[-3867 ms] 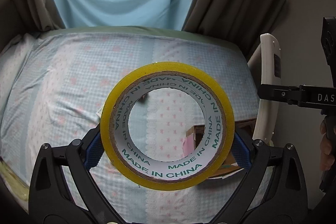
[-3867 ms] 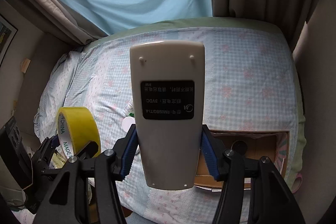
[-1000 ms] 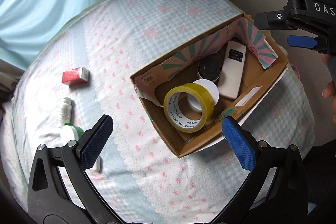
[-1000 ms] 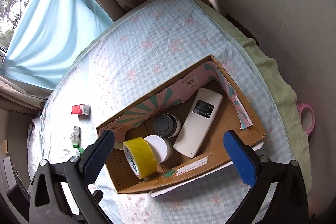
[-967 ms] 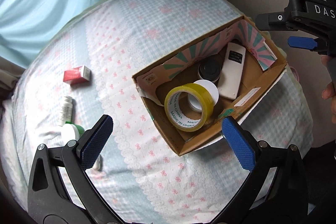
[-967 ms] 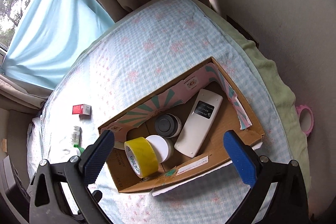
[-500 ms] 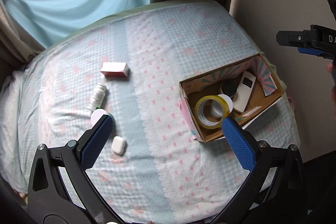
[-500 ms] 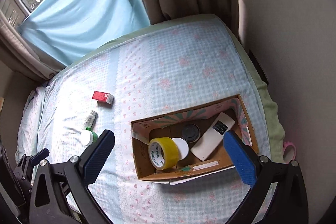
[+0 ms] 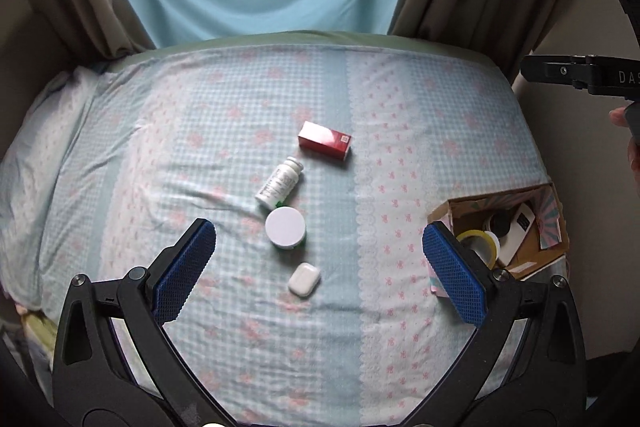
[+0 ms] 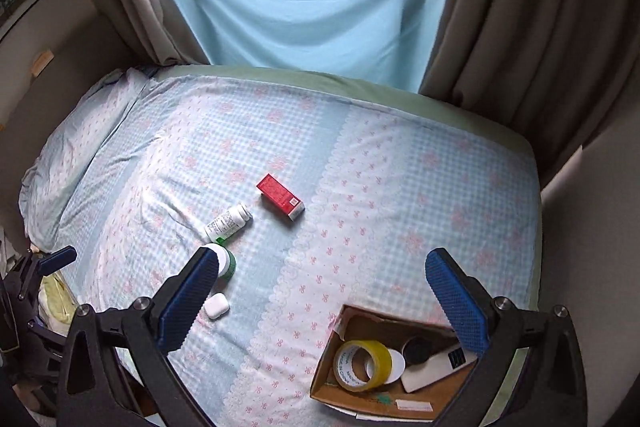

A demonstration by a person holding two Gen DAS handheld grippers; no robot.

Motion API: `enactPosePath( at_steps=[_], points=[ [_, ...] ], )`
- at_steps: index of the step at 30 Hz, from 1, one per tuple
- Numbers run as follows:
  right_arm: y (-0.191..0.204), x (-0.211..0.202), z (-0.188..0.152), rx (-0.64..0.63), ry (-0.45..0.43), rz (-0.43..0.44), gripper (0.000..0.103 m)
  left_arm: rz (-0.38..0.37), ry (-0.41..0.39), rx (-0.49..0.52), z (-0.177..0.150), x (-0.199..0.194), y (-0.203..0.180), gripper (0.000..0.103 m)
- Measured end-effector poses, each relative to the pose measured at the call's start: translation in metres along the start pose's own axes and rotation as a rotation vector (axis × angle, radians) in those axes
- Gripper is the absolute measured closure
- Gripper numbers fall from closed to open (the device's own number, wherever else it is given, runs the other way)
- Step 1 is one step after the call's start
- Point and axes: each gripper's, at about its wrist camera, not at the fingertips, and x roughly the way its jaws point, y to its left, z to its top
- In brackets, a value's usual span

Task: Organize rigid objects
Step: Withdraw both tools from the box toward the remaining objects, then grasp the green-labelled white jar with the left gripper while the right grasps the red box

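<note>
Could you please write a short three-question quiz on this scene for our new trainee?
1. True or false: the yellow tape roll lies inside the cardboard box.
2. How many loose items lie on the bed sheet outside the box?
3. Which loose item lies farthest from the cameras: A) the white earbud case, B) the red carton, C) the white-lidded jar?

Key
1. True; it leans beside the remote control.
2. Four: the carton, the white pill bottle, the jar and the earbud case.
3. B. The left gripper and right gripper are both open and hold nothing.
</note>
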Motion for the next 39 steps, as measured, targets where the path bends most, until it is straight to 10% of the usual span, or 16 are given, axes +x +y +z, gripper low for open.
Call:
enactPosePath(
  at_steps=[15, 32, 39],
  points=[
    [0.099, 0.19, 0.092, -0.422, 0.267, 0.107, 0.0, 0.057, 0.115, -0.39, -0.007, 0.102, 0.087, 0.0],
    [0.129, 0.391, 0.062, -0.676, 0.566, 0.128, 0.0, 0.043, 0.29, -0.595, -0.057, 0.267, 0.079, 0.0],
    [0.12, 0.43, 0.045, -0.707, 0.654, 0.107, 0.019, 0.05, 0.348, -0.615, -0.066, 0.319, 0.069, 0.0]
  ],
)
